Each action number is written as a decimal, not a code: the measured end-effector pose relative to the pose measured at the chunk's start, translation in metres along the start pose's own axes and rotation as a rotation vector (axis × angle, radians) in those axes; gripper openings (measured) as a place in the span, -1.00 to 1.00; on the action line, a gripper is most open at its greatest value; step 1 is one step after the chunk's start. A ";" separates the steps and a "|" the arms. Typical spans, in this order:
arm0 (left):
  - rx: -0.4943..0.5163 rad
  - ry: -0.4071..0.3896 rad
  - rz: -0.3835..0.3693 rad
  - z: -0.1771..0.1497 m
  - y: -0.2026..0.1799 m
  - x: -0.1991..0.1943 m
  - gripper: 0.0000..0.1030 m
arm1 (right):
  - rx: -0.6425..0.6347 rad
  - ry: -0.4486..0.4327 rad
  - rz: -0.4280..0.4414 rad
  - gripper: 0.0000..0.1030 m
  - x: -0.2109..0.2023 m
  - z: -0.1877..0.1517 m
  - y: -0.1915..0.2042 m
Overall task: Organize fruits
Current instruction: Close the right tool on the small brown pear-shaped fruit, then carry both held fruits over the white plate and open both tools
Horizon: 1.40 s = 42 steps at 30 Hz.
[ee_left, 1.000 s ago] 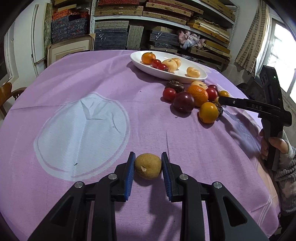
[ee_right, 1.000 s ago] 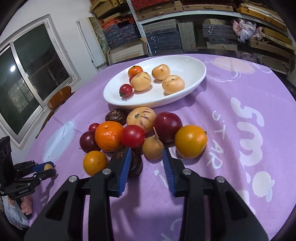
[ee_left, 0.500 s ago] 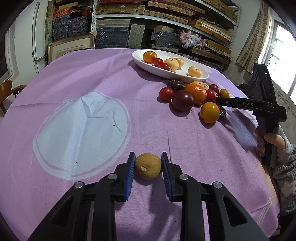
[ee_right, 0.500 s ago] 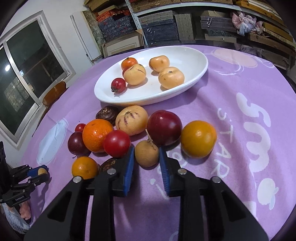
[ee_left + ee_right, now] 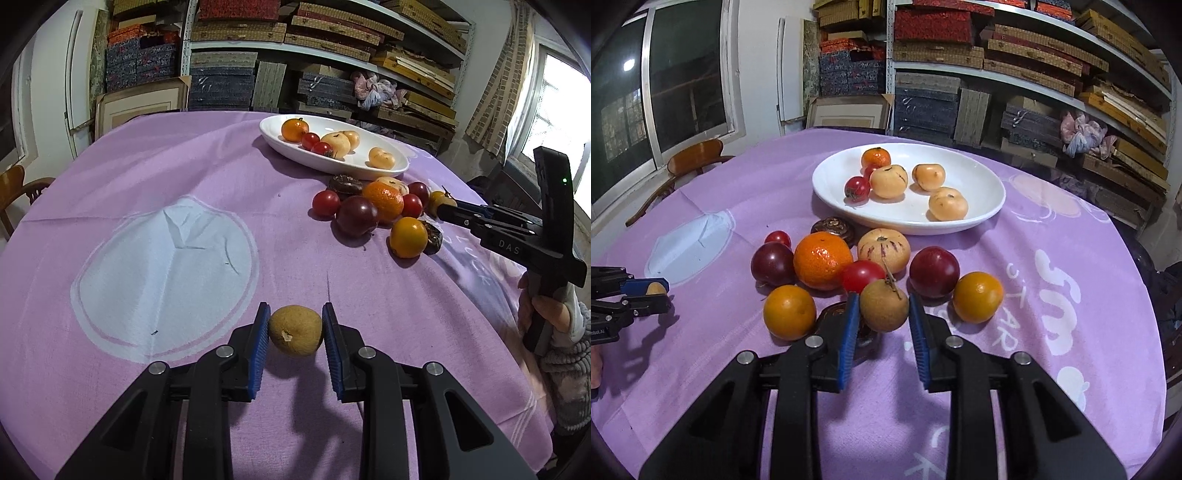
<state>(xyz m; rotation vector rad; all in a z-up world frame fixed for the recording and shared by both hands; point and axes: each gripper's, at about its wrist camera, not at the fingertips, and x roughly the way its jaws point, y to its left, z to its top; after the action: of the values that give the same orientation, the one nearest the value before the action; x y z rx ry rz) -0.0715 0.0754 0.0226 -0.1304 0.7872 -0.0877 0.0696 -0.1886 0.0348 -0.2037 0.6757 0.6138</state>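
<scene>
Blue-padded fingers of the right gripper [image 5: 883, 325] are clamped on a small brown fruit with a stem [image 5: 884, 305]; both pads press its sides. Its stem sticks up and slightly right toward the pile, and the fruit is near round, so no clear long axis. It sits in front of the loose pile on the purple tablecloth [image 5: 1071, 369], just before a red tomato [image 5: 862, 275] and a dark red plum [image 5: 934, 271], with an orange fruit [image 5: 977, 297] to its right and another orange fruit [image 5: 789, 312] to its left.

Left gripper [image 5: 294, 334] likewise grips a second brown fruit [image 5: 294, 329], pads tight on both sides, low over the cloth near the pale round patch [image 5: 162, 273] and well apart from the pile. Its stem scar faces the camera, down-left; slightly wider than tall, long axis running pad to pad.

White oval plate [image 5: 982, 210] lies beyond the pile (it carries a tangerine, two small tomatoes and three pale yellow fruits).

Change from a second ago: the right jaws then stood open around the stemmed fruit, which lay on the cloth among the others; they have since closed on it. The view has rolled and the fruit now sits slightly higher against the pile, seemingly lifted off the cloth. Left gripper and its fruit unchanged.
</scene>
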 end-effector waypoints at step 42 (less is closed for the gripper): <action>0.011 0.051 0.110 0.194 -0.019 0.161 -0.43 | -0.028 0.138 0.011 -0.21 0.110 0.107 -0.014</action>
<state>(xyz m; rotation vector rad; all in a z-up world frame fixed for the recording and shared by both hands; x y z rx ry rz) 0.1795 0.0520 0.0483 -0.0744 0.8435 0.0087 0.2013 -0.1092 0.0470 -0.2700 0.8025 0.6243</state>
